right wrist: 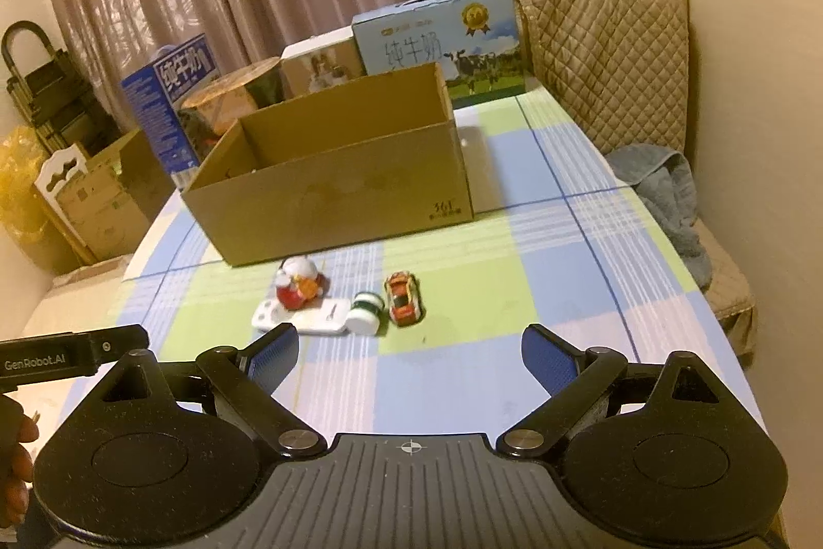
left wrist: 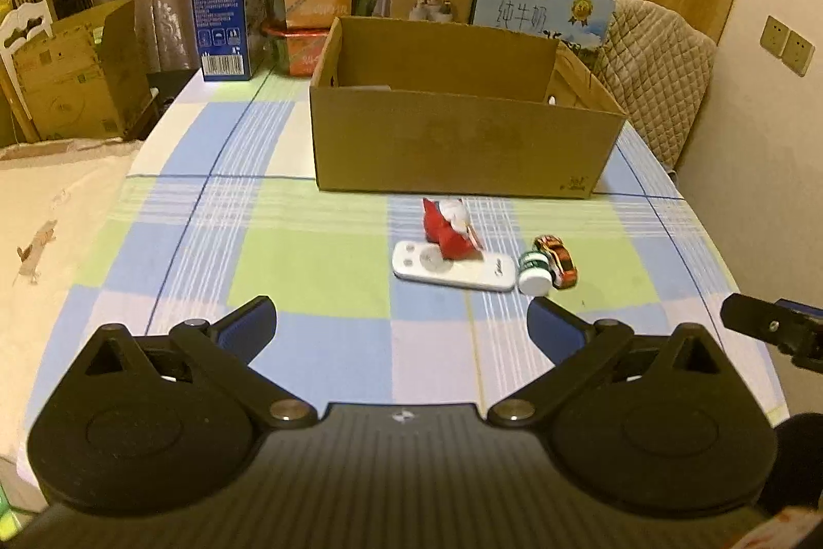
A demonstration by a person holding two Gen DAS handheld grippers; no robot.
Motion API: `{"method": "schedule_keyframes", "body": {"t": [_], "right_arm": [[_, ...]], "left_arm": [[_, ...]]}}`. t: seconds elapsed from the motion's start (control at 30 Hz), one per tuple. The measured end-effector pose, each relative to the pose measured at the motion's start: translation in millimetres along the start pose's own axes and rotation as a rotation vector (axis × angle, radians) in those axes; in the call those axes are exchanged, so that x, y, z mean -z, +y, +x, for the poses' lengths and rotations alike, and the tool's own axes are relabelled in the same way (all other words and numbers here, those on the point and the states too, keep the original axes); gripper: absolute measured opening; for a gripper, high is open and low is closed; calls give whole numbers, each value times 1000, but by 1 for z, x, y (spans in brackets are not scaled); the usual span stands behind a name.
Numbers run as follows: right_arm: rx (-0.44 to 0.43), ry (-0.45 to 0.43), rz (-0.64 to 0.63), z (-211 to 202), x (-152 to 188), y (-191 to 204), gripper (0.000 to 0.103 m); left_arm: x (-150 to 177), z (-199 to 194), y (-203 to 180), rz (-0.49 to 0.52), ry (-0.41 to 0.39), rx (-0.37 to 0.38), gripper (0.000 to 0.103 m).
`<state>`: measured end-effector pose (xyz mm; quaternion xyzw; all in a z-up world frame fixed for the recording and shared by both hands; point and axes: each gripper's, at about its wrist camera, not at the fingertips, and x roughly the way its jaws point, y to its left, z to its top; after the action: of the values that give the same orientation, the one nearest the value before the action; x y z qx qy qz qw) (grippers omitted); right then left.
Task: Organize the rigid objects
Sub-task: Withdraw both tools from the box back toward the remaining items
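Left gripper (left wrist: 401, 322): spread, empty. Right gripper (right wrist: 410, 356): spread, empty. Just ahead: white flat plastic remote (left wrist: 452, 273), red-and-white figurine (left wrist: 452, 230) atop. Open brown cardboard box (left wrist: 463, 147) beyond. Advice: lift figurine first.

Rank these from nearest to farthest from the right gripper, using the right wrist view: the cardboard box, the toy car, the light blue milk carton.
From the right gripper:
1. Toy car, just ahead on the tablecloth.
2. Cardboard box, mid-table, ahead-left.
3. Light blue milk carton, behind the box, at the table's far end.
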<state>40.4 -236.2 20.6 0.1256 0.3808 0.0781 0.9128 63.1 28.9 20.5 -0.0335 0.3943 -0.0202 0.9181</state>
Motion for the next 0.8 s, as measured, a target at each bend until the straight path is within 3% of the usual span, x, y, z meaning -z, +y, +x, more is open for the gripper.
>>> {"method": "schedule_keyframes", "body": {"t": [0.8], "right_arm": [[-4, 6, 21, -8, 8, -1, 91]], "left_arm": [[9, -6, -9, 0, 18, 27, 102]]}}
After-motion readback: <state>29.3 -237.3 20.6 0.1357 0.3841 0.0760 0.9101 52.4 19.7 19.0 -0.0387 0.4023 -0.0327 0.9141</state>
